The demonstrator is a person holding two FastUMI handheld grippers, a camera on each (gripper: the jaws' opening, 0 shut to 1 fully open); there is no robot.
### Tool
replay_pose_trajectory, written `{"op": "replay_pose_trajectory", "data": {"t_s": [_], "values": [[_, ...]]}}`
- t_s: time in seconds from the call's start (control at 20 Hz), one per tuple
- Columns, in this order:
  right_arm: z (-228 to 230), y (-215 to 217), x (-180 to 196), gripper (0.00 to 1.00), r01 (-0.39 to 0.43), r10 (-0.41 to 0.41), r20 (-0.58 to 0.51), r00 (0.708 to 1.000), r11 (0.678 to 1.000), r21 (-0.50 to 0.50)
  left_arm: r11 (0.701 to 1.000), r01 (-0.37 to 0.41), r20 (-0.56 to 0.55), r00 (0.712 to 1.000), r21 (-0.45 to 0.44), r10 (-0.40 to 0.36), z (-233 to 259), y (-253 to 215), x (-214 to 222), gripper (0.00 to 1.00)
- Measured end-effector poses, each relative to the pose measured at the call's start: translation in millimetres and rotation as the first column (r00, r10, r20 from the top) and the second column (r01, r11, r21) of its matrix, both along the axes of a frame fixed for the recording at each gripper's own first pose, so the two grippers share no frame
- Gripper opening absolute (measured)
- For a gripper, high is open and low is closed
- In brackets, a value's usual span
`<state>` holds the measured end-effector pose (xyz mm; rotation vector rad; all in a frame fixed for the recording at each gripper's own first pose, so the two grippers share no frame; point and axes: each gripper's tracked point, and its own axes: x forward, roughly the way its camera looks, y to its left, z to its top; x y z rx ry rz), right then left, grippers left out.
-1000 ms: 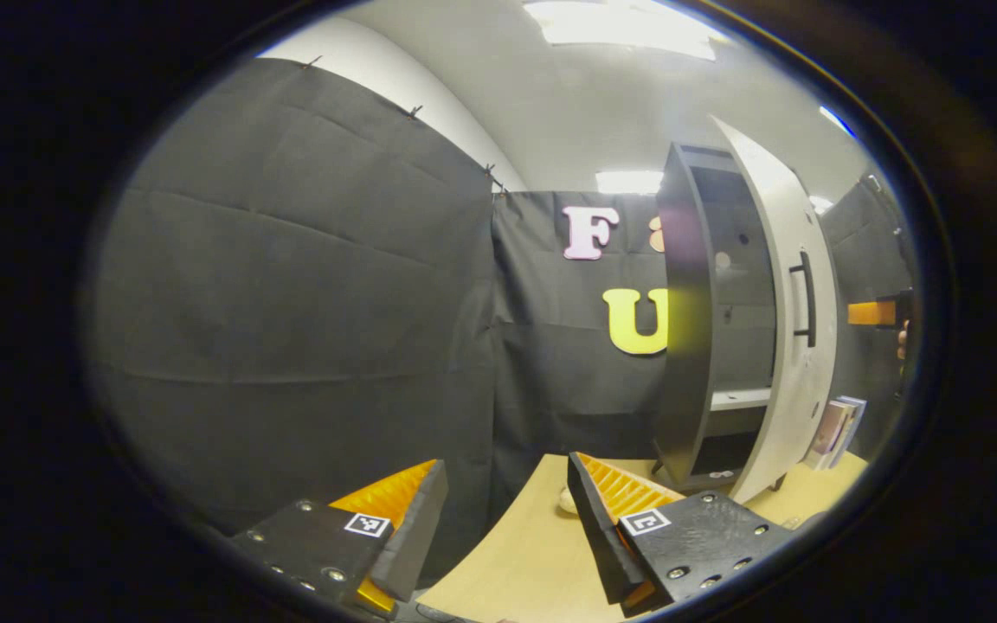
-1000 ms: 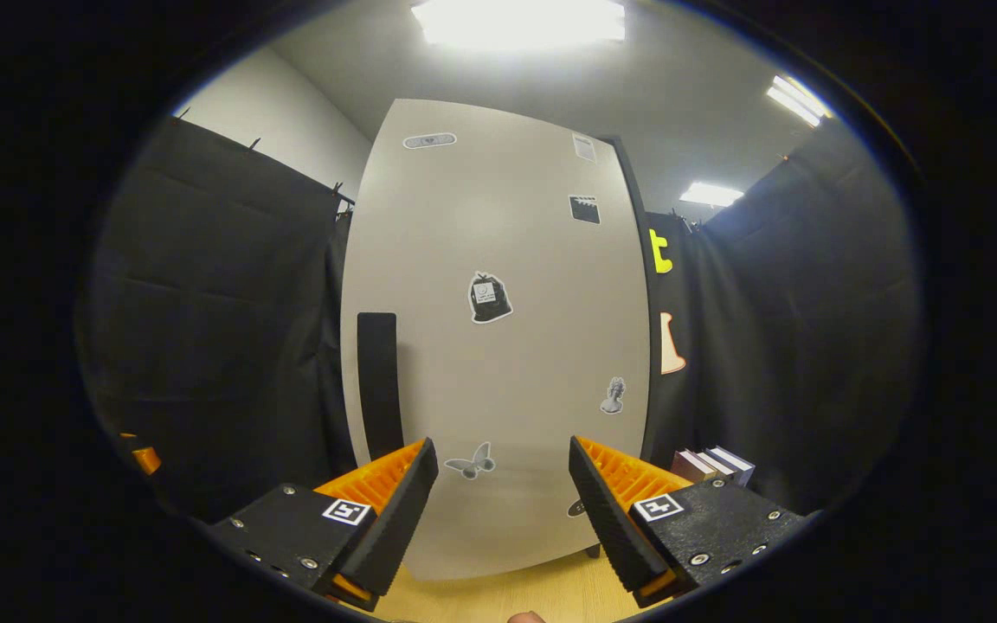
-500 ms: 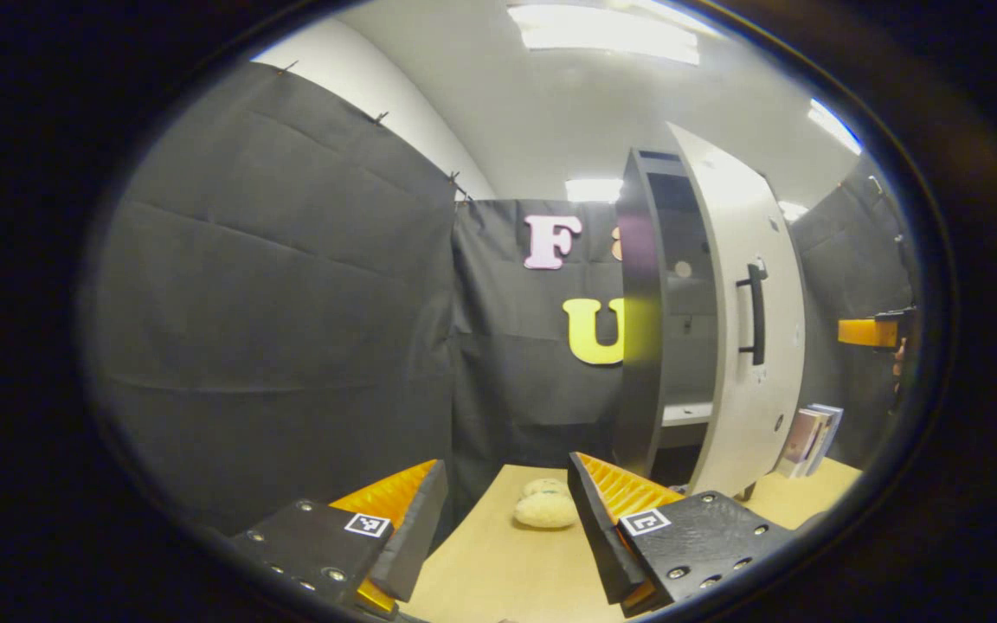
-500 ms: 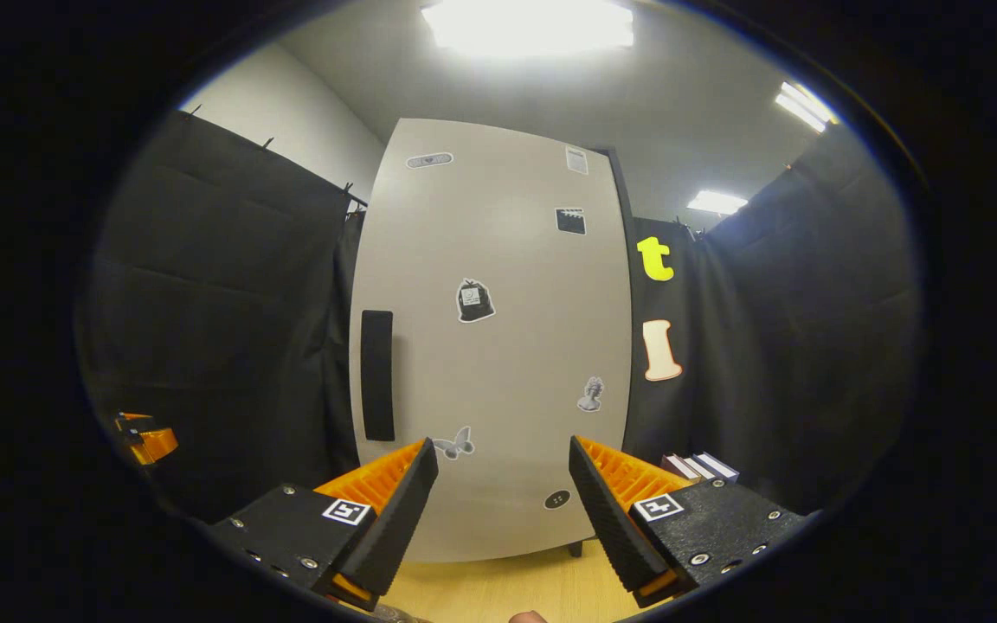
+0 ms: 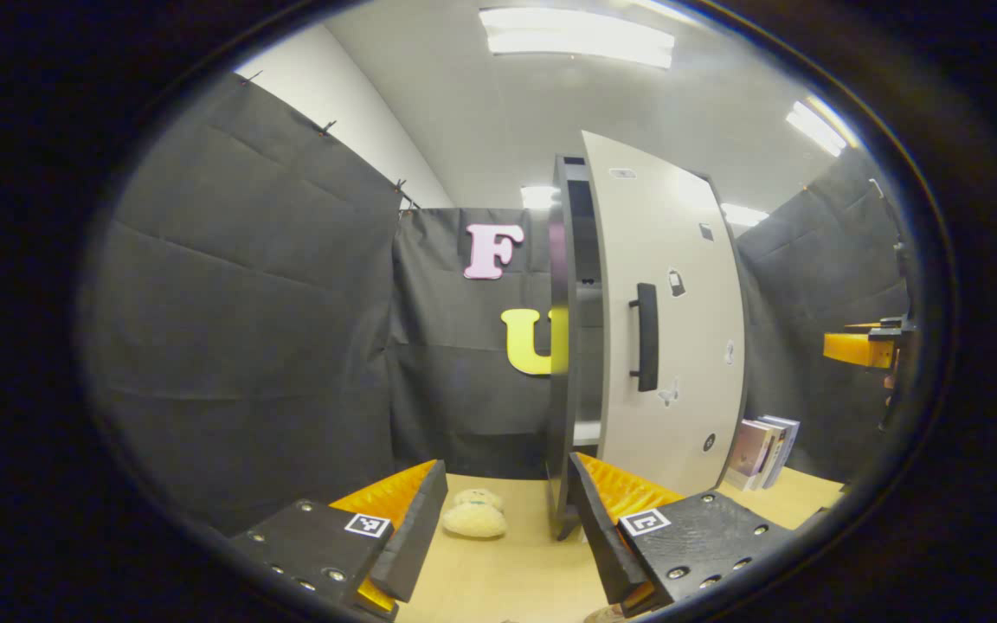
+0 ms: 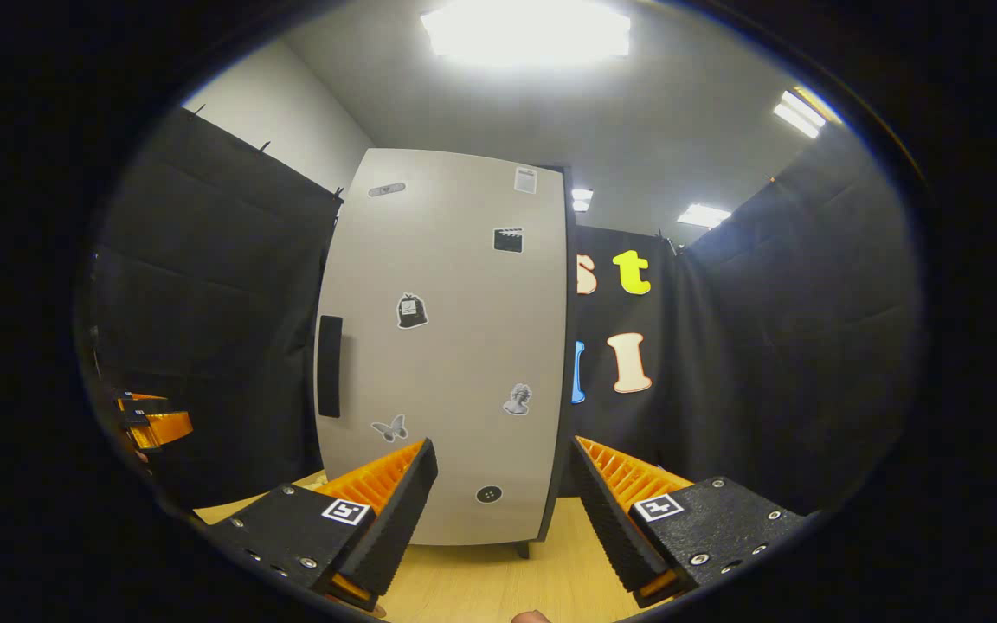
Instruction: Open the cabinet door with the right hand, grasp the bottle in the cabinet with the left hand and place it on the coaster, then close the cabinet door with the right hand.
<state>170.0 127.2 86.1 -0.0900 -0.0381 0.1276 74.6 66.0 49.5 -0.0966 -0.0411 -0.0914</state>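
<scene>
Tabletop (image 5: 516,567) lies bare before both spread, empty grippers (image 5: 507,528) (image 6: 503,510); door (image 5: 663,320) ajar at 1 o'clock.

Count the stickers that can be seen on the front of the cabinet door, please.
7 on the cabinet door: two along the top, a clapperboard below the right one, a bag at mid-height, a bust lower right, a butterfly lower left, a round dot near the bottom. The right gripper may hide more.

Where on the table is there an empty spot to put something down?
There is bare wood on the table between the plush toy and the cabinet's foot, and more in front of the cabinet door near the right gripper. It is crowded by the books beside the cabinet.
</scene>
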Motion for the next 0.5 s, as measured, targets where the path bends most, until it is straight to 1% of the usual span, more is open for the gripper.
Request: {"op": "replay_pose_trajectory", "data": {"t_s": [0.05, 0.1, 0.2, 0.25, 0.3, 0.35, 0.4, 0.5], "values": [[-0.4, -8.8, -0.8, 0.95, 0.004, -0.004, -0.001, 1.0, 1.0, 0.003, 1.0, 0.005, 0.001, 1.0, -0.001, -0.005, 3.3, -8.2, -0.2, 0.75], [-0.2, -18.3, -3.1, 0.95, 0.007, -0.007, -0.002, 1.0, 1.0, 0.008, 1.0, 0.013, 0.002, 1.0, -0.004, -0.013, 6.7, -20.0, 1.4, 0.8], [-3.3, -35.6, -5.3, 0.95, 0.015, -0.015, -0.008, 1.0, 1.0, 0.019, 1.0, 0.024, 0.006, 1.0, -0.003, -0.024, 12.9, -37.7, 2.6, 0.8], [-6.1, -44.6, -7.2, 0.95, 0.021, -0.021, -0.012, 1.0, 1.0, 0.022, 1.0, 0.029, 0.009, 1.0, 0.002, -0.029, 16.3, -45.8, 3.3, 0.75], [-8.7, -54.1, -8.9, 0.95, 0.03, -0.029, -0.016, 0.999, 0.999, 0.022, 0.999, 0.032, 0.011, 0.999, 0.008, -0.032, 19.1, -54.1, 6.2, 0.75], [-11.7, -62.9, -9.5, 0.95, 0.039, -0.038, -0.02, 0.999, 0.999, 0.023, 0.999, 0.037, 0.011, 0.999, 0.01, -0.038, 21.0, -60.5, 7.1, 0.8], [-14.7, -71.8, -11.5, 0.94, 0.048, -0.048, -0.024, 0.999, 0.999, 0.025, 0.999, 0.042, 0.008, 0.999, 0.009, -0.042, 21.9, -66.7, 8.2, 0.75], [-21.1, -85.9, -14.0, 0.95, 0.062, -0.061, -0.033, 0.998, 0.998, 0.033, 0.999, 0.047, 0.004, 0.999, 0.007, -0.047, 24.0, -78.3, 10.7, 0.75]]}}
